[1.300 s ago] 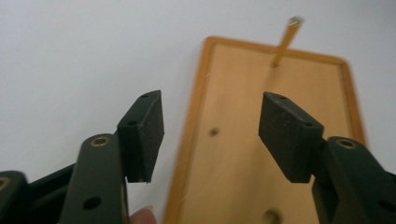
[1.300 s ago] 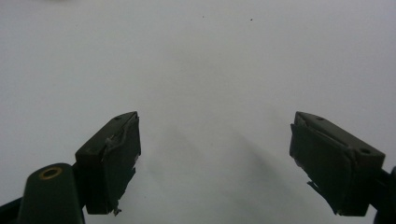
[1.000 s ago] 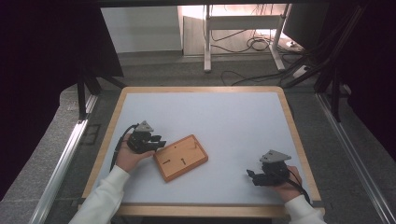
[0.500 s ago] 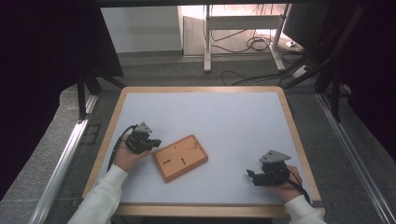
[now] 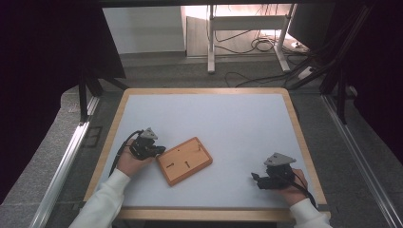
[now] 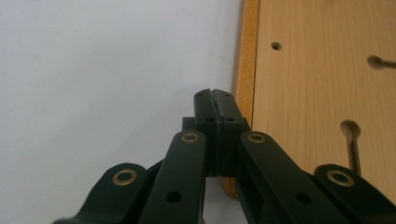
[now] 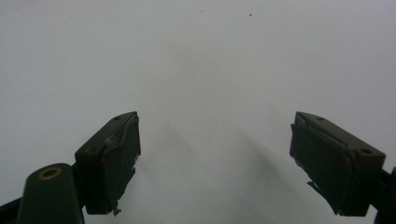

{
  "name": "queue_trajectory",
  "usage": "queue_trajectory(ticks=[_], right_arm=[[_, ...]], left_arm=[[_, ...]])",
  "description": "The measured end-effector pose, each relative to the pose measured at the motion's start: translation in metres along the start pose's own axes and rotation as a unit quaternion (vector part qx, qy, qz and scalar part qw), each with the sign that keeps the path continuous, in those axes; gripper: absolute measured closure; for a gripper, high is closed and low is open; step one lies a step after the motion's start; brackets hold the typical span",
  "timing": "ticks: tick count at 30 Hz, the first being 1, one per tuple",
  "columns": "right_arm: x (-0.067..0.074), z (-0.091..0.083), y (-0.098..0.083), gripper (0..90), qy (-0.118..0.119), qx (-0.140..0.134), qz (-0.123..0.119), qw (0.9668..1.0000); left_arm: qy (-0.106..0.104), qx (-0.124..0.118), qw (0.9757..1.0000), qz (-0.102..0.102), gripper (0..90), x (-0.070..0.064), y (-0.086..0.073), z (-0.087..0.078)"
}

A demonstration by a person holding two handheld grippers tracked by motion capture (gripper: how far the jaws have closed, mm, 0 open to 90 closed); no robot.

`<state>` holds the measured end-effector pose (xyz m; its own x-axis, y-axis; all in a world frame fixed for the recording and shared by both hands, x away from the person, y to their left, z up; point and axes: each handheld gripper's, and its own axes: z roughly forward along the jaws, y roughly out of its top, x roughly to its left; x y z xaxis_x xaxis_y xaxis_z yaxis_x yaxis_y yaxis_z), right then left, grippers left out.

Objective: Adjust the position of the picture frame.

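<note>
The left gripper [image 5: 159, 150] rests on the white surface [image 5: 237, 123] with its jaws pressed together on nothing, their tips just beside the near-left edge of the wooden board [image 5: 184, 161]. The board lies flat, left of centre, its long axis running from near left to far right. Well apart to the right, the right gripper [image 5: 256, 179] rests with its jaws wide, nothing between them.
</note>
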<state>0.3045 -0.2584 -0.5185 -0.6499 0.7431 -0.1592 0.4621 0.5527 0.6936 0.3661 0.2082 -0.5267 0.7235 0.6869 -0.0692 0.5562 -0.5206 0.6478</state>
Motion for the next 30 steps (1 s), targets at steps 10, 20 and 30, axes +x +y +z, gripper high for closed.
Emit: queue_trajectory(ticks=[10, 20, 30], right_arm=[[0.000, 0.000, 0.000, 16.7, -0.001, 0.001, 0.000, 1.0000], [-0.001, -0.002, 0.002, 16.7, -0.007, -0.014, 0.010, 0.9998], [-0.002, -0.003, 0.002, 16.7, -0.007, -0.016, 0.013, 0.9998]], left_arm=[[-0.032, 0.002, 0.9994, 0.015, 90.0, -0.019, -0.010, -0.007], [-0.055, 0.003, 0.9982, 0.023, 90.0, -0.036, -0.019, -0.013], [-0.069, 0.006, 0.9971, 0.031, 90.0, -0.046, -0.019, -0.012]])
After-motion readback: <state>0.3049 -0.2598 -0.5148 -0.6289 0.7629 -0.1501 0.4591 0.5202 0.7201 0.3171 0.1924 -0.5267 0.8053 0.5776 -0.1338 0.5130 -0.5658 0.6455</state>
